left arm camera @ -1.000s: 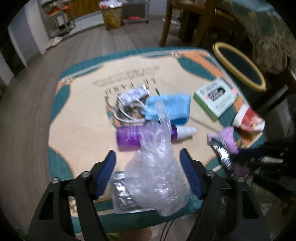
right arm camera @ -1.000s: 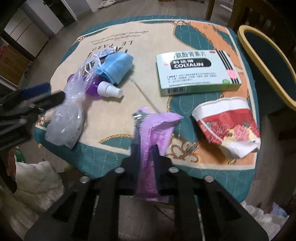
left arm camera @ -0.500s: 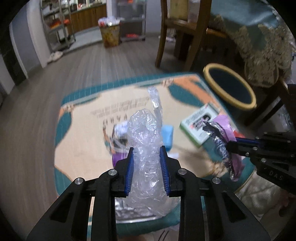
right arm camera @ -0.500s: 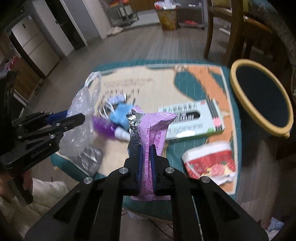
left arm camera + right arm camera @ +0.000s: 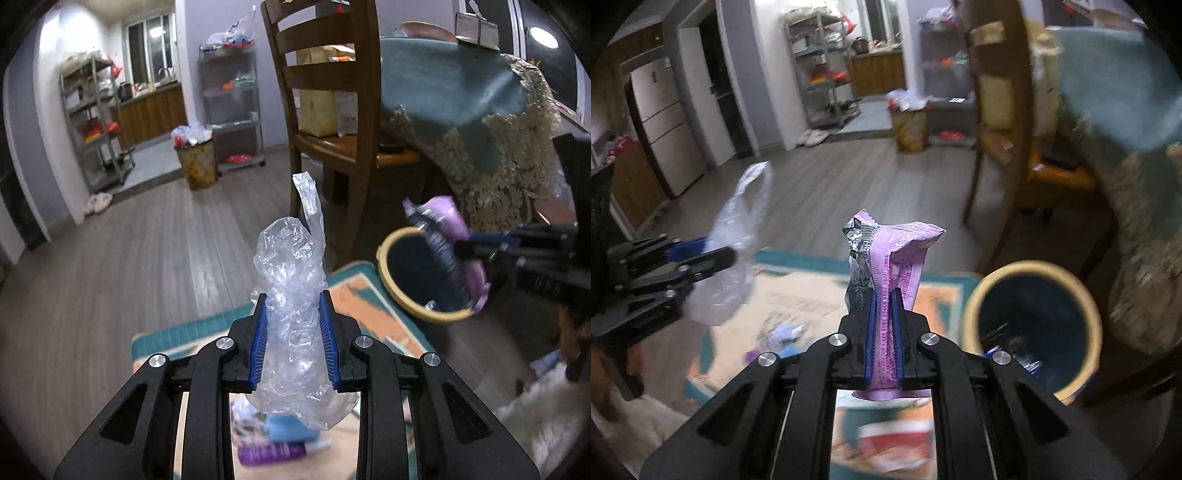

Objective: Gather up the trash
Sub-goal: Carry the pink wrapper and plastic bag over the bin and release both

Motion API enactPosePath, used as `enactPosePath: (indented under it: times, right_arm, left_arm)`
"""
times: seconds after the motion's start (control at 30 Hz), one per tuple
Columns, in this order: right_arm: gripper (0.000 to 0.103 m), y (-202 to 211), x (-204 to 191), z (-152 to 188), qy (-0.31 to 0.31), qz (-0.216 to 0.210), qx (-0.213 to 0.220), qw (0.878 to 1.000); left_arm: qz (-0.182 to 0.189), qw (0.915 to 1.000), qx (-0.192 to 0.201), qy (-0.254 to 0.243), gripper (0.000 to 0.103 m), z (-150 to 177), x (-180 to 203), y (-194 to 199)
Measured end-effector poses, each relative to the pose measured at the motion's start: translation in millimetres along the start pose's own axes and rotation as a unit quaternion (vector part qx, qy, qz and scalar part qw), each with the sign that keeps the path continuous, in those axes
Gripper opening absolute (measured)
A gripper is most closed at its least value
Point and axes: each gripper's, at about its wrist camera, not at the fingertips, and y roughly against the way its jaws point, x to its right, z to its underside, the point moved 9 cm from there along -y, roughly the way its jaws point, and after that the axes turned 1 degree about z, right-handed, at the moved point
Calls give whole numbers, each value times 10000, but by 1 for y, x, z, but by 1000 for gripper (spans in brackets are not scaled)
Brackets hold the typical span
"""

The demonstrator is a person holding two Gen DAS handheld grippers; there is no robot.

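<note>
Two pieces of trash are held above the mat (image 5: pixel 207 328): a clear bag (image 5: pixel 293 332) is pinched by the left gripper (image 5: pixel 293 336), a purple wrapper (image 5: pixel 886 295) is clamped by the nearly closed right gripper (image 5: pixel 882 332), beside the bin (image 5: pixel 1082 291).

Wooden ladder-back chair (image 5: pixel 325 85) beside a table draped in a teal, lace-edged cloth (image 5: pixel 461 92); 2 metal shelving racks (image 5: pixel 94 122) by the far wall; grey wood-plank floor (image 5: pixel 129 251).
</note>
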Motion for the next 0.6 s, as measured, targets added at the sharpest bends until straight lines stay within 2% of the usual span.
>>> enactPosePath:
  times: [0.13, 0.23, 0.37, 0.6]
  right_arm:
    - [8, -17, 56, 5, -657, 230, -4, 9976]
    - [8, -30, 87, 16, -1140, 155, -205, 9931]
    - [8, -41, 114, 25, -1012, 472, -307, 9933]
    - [8, -68, 165, 51, -864, 964, -579, 9899]
  left_arm:
    - [264, 9991, -118, 314, 28, -2, 12, -31]
    - [394, 9988, -144, 253, 28, -8, 28, -45]
    - [594, 9979, -239, 107, 28, -15, 58, -69]
    - [719, 9966, -337, -198, 28, -16, 107, -102]
